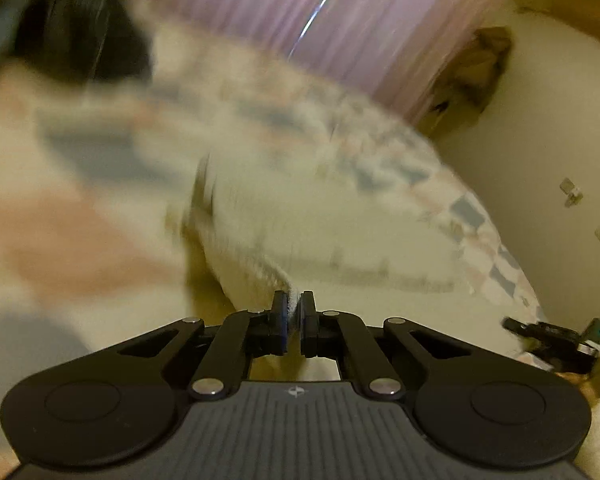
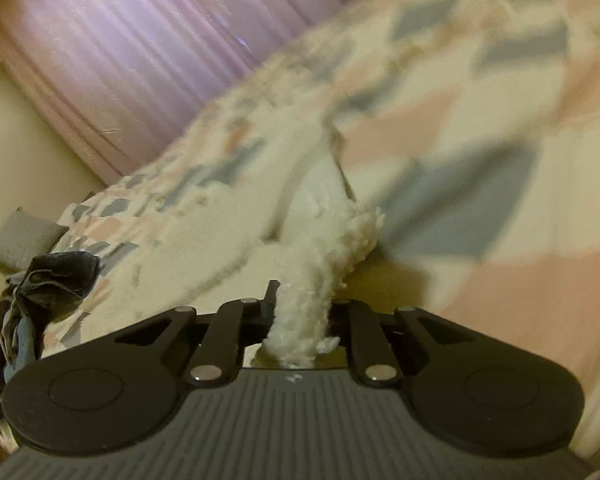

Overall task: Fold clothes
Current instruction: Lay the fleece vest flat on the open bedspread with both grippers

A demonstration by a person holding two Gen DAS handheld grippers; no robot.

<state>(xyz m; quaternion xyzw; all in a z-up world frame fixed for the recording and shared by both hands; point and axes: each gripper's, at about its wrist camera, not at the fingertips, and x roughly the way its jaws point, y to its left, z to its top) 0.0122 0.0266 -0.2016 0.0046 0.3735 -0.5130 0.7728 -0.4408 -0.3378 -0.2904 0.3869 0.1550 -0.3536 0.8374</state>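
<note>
A fluffy cream garment (image 1: 260,216) lies stretched over the patterned bedspread (image 1: 476,216), blurred by motion. My left gripper (image 1: 294,312) is shut on an edge of the garment, pinched between the two pads. In the right wrist view the same cream garment (image 2: 324,236) runs from the bed into my right gripper (image 2: 300,312), which is shut on a thick fleecy bunch that hides the right finger. The other gripper (image 1: 556,336) shows at the right edge of the left wrist view.
The bedspread (image 2: 480,128) has pink, grey and cream patches. A heap of dark clothes (image 2: 40,284) lies at the bed's left side, also seen as a dark blur (image 1: 80,40). Pink curtains (image 2: 120,60) hang behind. A grey cushion (image 2: 20,236) rests by the wall.
</note>
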